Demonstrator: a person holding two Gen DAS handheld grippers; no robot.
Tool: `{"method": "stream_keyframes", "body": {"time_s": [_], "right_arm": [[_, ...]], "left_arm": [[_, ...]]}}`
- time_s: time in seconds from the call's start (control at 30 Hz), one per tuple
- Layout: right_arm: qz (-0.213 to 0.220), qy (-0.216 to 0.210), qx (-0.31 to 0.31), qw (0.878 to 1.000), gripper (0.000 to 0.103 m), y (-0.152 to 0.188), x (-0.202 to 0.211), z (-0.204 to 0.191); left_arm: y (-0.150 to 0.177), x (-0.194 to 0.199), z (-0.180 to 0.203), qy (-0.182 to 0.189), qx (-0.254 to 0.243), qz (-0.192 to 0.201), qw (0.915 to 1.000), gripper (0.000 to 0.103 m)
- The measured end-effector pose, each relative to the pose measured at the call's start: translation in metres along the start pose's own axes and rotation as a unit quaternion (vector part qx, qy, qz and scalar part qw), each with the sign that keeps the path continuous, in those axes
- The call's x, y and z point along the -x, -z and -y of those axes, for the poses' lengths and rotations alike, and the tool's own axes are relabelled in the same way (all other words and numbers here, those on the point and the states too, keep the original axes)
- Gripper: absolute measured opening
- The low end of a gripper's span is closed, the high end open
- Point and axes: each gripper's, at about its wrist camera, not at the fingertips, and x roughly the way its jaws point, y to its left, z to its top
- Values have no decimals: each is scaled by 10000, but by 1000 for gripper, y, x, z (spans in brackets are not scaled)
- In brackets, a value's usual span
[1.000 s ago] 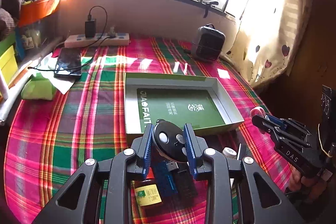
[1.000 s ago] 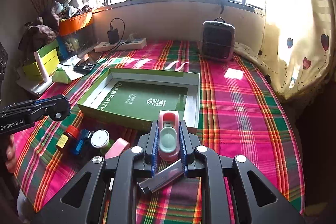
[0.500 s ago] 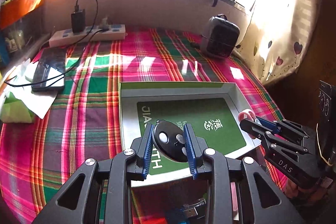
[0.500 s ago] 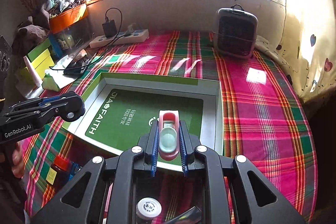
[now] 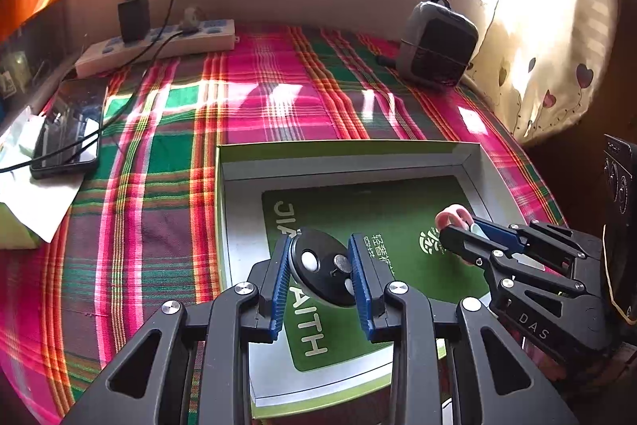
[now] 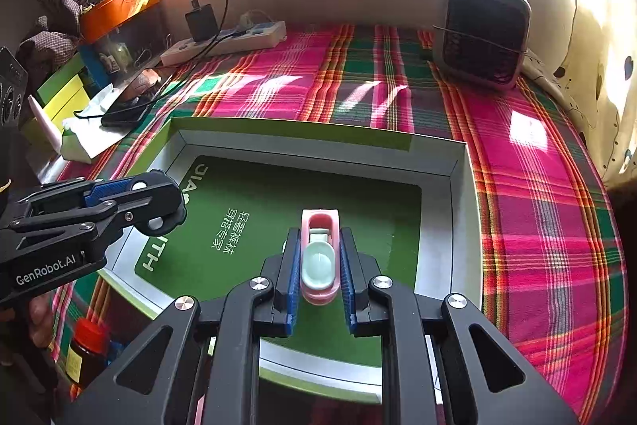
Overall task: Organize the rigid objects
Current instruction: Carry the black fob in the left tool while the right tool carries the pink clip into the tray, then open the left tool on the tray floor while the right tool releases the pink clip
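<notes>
Both grippers are held over the green box lid [image 5: 350, 156], which lies open-side up on the plaid-covered desk [image 5: 159, 186]. The left gripper [image 5: 320, 271] is clamped on a black round disc [image 5: 318, 265] with pale buttons, above the lid's near left part. The right gripper [image 6: 320, 265] is closed on a pink and pale-green stapler-like object [image 6: 319, 249], above the lid's middle. A brown red-capped bottle [image 6: 85, 349] stands near the lid's near left corner. A small heater [image 6: 483, 30] sits far right.
</notes>
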Motion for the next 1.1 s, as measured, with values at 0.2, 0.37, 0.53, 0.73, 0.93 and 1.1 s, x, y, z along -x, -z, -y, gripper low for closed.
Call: {"method": "stream_keyframes", "body": {"time_s": [0.2, 0.37, 0.53, 0.73, 0.93, 1.1], "right_arm": [[-98, 18, -3, 10000, 19, 0, -7, 0], [-113, 31, -13, 9999, 19, -1, -10, 0], [-93, 13, -59, 9999, 19, 0, -10, 1], [-90, 1, -102, 9999, 19, -1, -10, 1], [-73, -14, -141, 9999, 19, -1, -11, 3], [-70, -16, -152, 9999, 24, -1, -10, 3]], "left_arm": [[1, -6, -1, -10, -18, -59, 10000, 28], [2, -8, 0, -60, -90, -54, 9999, 28], [2, -8, 0, -42, -67, -46, 10000, 28], [1, -9, 1, -85, -77, -46, 9999, 28], [1, -9, 1, -95, -90, -52, 9999, 28], [1, -9, 0, -45, -29, -54, 10000, 28]]}}
